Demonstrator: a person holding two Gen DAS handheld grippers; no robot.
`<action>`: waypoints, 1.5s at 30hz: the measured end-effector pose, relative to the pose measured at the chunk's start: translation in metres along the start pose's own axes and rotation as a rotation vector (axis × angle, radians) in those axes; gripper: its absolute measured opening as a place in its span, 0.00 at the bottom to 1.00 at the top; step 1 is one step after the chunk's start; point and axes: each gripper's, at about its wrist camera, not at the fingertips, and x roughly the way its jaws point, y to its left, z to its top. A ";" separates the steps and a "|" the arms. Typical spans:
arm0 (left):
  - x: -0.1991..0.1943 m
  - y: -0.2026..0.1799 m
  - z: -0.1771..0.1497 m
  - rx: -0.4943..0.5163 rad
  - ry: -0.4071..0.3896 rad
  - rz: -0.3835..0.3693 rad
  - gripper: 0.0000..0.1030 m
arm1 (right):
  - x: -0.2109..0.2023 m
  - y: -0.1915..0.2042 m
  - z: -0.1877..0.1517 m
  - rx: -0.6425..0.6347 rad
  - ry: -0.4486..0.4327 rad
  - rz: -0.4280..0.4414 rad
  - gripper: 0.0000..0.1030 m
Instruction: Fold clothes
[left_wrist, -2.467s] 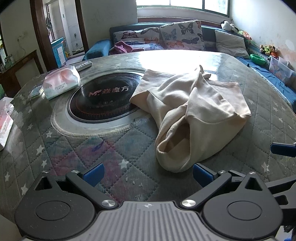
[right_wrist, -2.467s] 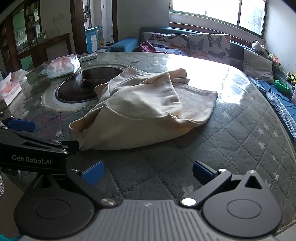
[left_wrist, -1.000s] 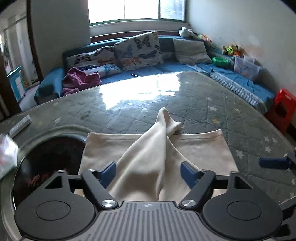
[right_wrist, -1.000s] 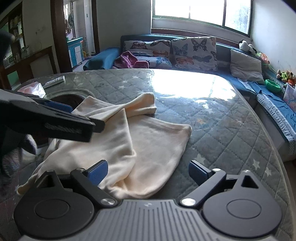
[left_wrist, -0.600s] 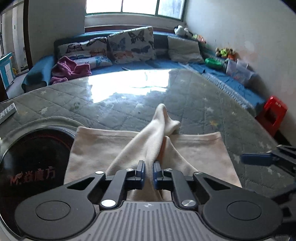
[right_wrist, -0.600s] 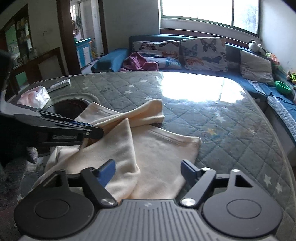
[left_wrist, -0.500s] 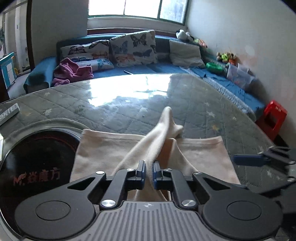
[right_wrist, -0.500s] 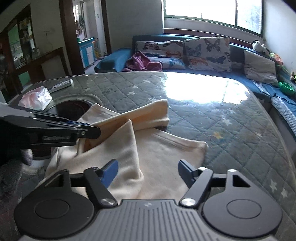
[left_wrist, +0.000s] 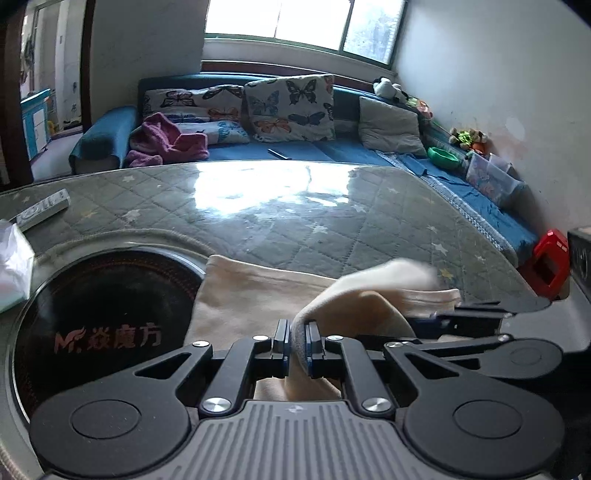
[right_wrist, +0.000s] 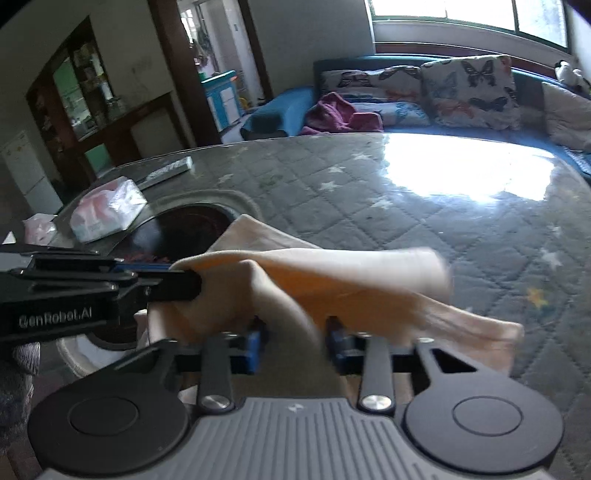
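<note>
Table (left_wrist: 295, 221): one, round, quilted cover, dark hotplate inset.
Cream garment (left_wrist: 251, 299): one, partly flat on table, one fold lifted between grippers. Judged soft, light, limp; will sag and drape, so take hold at hems or corners.
Left hand-held gripper (left_wrist: 296, 345): clamped on raised fold.
Right hand-held gripper (right_wrist: 293, 347): jaws around cloth, gap wide; grip uncertain.
Tissue pack (right_wrist: 107, 208): one.
</note>
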 end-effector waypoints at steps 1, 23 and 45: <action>-0.002 0.003 0.000 -0.009 -0.002 0.003 0.09 | -0.004 0.001 -0.001 -0.002 -0.007 -0.004 0.14; 0.007 -0.025 -0.019 0.134 0.013 0.024 0.49 | -0.131 -0.033 -0.073 0.139 -0.122 -0.245 0.05; -0.127 0.093 -0.103 -0.224 -0.046 0.188 0.03 | -0.188 -0.091 -0.140 0.360 -0.182 -0.360 0.07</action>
